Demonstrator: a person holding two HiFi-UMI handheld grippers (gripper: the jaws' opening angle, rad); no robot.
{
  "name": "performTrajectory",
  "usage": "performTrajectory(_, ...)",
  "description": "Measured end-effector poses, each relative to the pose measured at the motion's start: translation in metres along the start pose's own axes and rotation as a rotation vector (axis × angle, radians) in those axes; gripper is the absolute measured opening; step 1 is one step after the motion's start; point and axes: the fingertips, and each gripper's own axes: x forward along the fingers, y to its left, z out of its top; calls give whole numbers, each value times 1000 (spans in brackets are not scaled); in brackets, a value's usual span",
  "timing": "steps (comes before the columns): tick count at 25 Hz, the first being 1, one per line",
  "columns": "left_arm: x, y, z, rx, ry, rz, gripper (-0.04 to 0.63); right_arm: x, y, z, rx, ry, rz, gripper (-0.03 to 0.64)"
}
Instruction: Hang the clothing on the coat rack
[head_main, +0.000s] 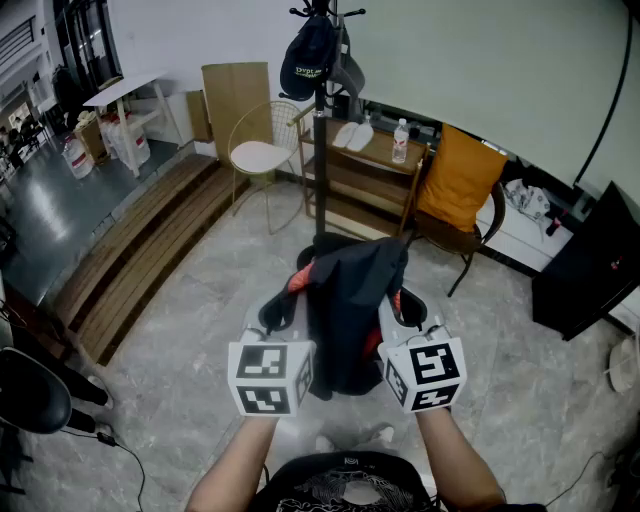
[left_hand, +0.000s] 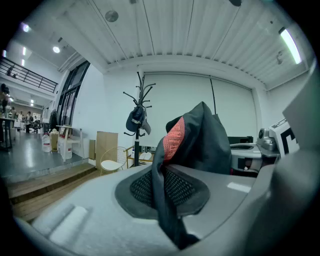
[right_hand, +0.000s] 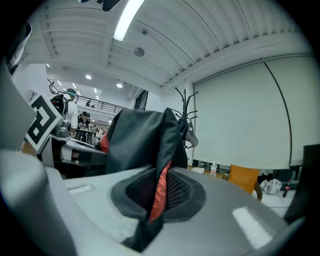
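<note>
1. Grey marble-patterned floor (head_main: 200, 330) fills most of the head view, and a stepped wooden platform (head_main: 130, 250) runs along its left side. The far wall is white. One black coat rack (head_main: 320, 130) stands ahead with one dark cap (head_main: 307, 60) on its upper hooks.
2. Also in the head view, two chairs flank the coat rack: a white wire chair (head_main: 262, 150) to its left, and a dark chair carrying one orange cushion (head_main: 458, 178) to its right. A low wooden shelf (head_main: 360, 180) behind the rack bears one clear bottle (head_main: 401, 142) and a pair of pale slippers (head_main: 352, 135).
3. One dark garment (head_main: 350, 310) with red-orange lining hangs bunched between the two grippers, above the floor and well short of the rack. The left gripper (head_main: 290, 300) holds its left edge and the right gripper (head_main: 400, 305) its right edge.
4. The left gripper view shows its jaws closed on a fold of the garment, with dark cloth and red mesh rising from between the pads. The coat rack and cap stand beyond, against the white wall under a ribbed white ceiling.
5. The right gripper view shows its jaws likewise pinched on the garment, with a red strip running down between the pads. Beyond are the rack, the bottle and the orange cushion.
</note>
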Motion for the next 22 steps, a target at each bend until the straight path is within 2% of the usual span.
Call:
performTrajectory(12,1,5,-2,-12,-1,12,28,3,0,-4,7,8,5,26)
performTrajectory(22,35,13,-1,4,19,31,28,36,-20,-9,19,-4,25,26)
